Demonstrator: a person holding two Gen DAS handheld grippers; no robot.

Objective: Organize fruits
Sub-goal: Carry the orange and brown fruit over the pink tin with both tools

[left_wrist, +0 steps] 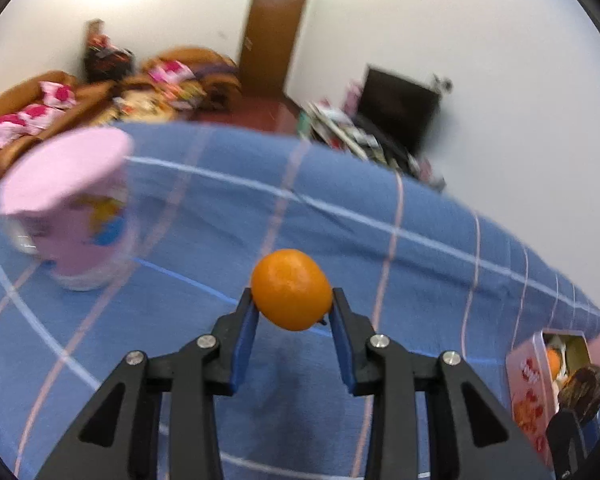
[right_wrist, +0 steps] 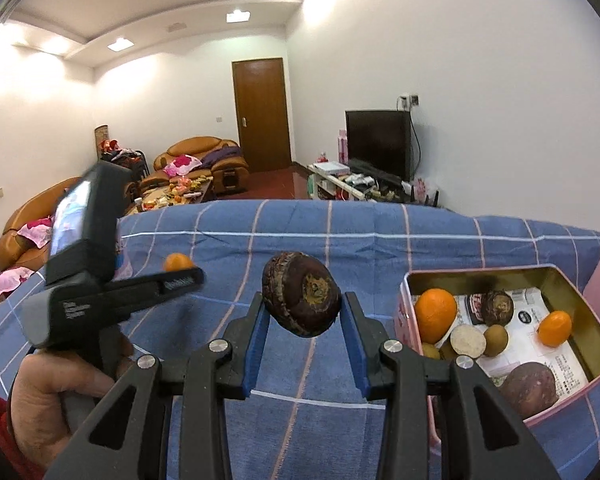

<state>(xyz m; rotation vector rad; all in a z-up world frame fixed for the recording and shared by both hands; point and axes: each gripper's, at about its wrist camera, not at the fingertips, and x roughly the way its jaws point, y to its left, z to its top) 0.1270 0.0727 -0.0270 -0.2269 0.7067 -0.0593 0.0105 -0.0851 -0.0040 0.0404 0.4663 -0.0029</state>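
While near the tin's rim (right_wrist: 476, 271), right gripper (right_wrist: 302, 308) around brown fruit (right_wrist: 300, 300).

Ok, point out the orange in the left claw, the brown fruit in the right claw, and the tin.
orange (left_wrist: 291, 289), left wrist view, middle of its peel
brown fruit (right_wrist: 302, 299), right wrist view, its front face
tin (right_wrist: 596, 332), right wrist view, right inner wall

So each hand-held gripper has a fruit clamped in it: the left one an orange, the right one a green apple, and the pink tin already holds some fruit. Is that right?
Not quite. The right gripper holds a dark brown round fruit, not a green apple; the right wrist view shows it. The rest stands: the left gripper clamps an orange, and the pink tin already holds fruit.
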